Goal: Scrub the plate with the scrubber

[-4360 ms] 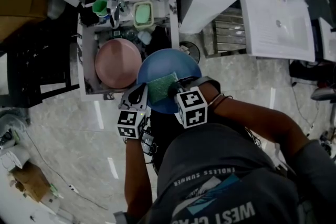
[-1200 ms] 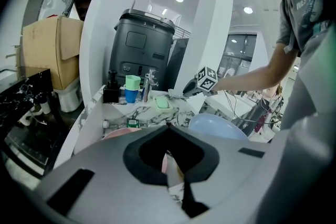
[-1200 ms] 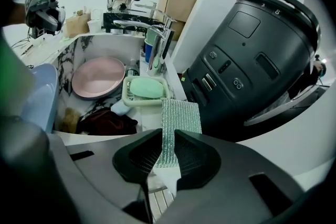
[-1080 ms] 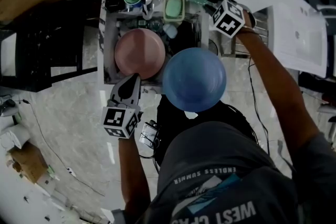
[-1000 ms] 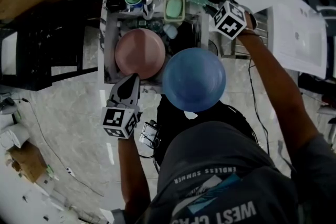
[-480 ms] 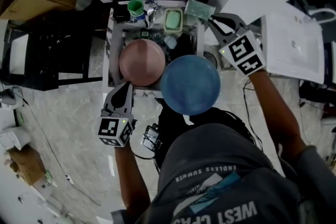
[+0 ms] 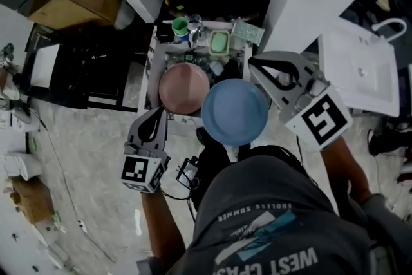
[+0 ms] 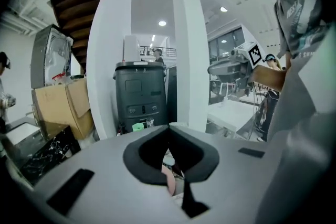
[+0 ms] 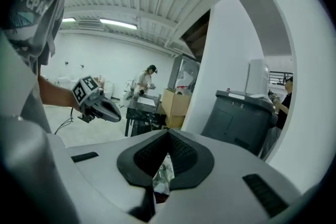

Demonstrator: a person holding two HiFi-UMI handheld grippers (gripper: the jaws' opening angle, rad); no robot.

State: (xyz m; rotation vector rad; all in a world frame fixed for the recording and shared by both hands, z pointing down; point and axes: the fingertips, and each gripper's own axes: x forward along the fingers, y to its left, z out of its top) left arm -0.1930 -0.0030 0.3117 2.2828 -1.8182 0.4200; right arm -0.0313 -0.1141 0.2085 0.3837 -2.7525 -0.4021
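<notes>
Right gripper [image 7: 252, 63] up off the scrubber [image 7: 247, 31], blue plate [image 7: 235, 111] beside pink plate [image 7: 184, 88]

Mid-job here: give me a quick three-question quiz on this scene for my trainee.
1. True or false: the right hand-held gripper is holding the scrubber.
2. In the head view, which plate lies nearer the right hand-held gripper? A. pink plate B. blue plate C. both equally near
3. In one word, how do the jaws of the left hand-held gripper stand?

Key
1. False. The scrubber lies apart from it; its jaws have just closed, with nothing between them.
2. B.
3. Shut.
</notes>
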